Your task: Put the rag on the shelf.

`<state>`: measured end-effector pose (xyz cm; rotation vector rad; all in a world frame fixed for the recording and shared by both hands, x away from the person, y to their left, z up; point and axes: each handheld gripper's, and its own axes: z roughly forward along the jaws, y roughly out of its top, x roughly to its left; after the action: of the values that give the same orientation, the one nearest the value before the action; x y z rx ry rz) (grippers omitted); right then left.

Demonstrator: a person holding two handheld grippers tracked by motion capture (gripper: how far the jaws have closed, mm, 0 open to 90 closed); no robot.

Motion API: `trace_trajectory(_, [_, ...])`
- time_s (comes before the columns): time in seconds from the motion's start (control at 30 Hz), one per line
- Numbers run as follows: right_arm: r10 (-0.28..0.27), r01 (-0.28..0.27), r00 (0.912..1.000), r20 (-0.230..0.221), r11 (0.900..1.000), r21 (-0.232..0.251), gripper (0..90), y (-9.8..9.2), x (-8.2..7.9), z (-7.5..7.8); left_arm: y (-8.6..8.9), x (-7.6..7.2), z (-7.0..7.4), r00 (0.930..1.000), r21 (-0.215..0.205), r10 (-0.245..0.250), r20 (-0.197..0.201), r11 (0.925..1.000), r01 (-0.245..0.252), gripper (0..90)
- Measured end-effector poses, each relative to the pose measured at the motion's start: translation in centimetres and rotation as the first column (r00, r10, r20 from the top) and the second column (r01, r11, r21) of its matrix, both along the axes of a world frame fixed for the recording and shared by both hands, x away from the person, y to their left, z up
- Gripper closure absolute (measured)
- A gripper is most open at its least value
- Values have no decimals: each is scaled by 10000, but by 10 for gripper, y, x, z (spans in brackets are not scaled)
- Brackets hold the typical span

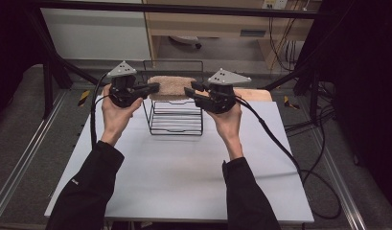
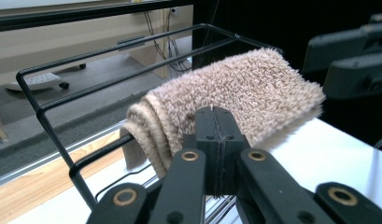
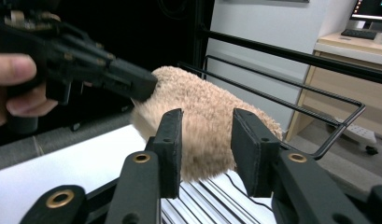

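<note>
A folded beige towel (image 1: 172, 87) (image 2: 235, 88) (image 3: 202, 116) hangs over the top bars of a black wire rack (image 1: 177, 125) (image 2: 39, 112) (image 3: 338, 126) at the back of the white table (image 1: 184, 172). My left gripper (image 1: 155, 87) (image 2: 215, 112) (image 3: 142, 86) is at the towel's left end. Its jaws are pressed flat together with no cloth seen between them, and the tips rest against the pile. My right gripper (image 1: 189, 91) (image 3: 207, 114) is at the towel's right end. Its jaws stand apart, the towel lies just beyond them and the pads do not press on it.
The rack stands near the table's far edge, with a wooden board (image 1: 253, 95) behind it at the right. A black frame bar (image 1: 184, 9) crosses overhead. Cables (image 1: 280, 143) trail off the table's right side. The person's sleeves (image 1: 88, 191) come in from the front.
</note>
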<state>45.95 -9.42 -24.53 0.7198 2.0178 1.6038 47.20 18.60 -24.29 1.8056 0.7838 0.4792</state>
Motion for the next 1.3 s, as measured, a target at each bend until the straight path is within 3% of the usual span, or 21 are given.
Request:
trace_trajectory(0.1, [-8, 9, 9998, -181, 10000, 59, 672, 0, 1, 0, 0, -1, -4, 10000, 140, -8, 97, 9999, 7, 897])
trace_trajectory(0.3, [-205, 174, 9968, -773, 9990, -411, 824, 5, 3, -9, 2, -2, -12, 9999, 327, 41, 132, 9995, -45, 896])
trace_trajectory(0.43, [-521, 451, 9934, -1019, 9966, -694, 861, 8, 7, -16, 3, 0, -19, 9998, 366, 156, 118, 9992, -160, 896])
trace_trajectory(0.67, [-901, 831, 9887, -1197, 9946, -628, 880, 5, 15, -25, 2, 4, -25, 9995, 327, 278, 120, 9991, -282, 895])
trace_trajectory(0.97, [-785, 729, 9903, -1147, 9960, -522, 843, 3, 13, -25, 4, 1, -24, 9996, 251, 231, 133, 9994, -235, 866])
trace_trajectory(1.3, [-546, 501, 9920, -1140, 9979, -419, 641, -8, -3, -14, 12, -11, -20, 9997, 495, 245, 36, 9985, -246, 722])
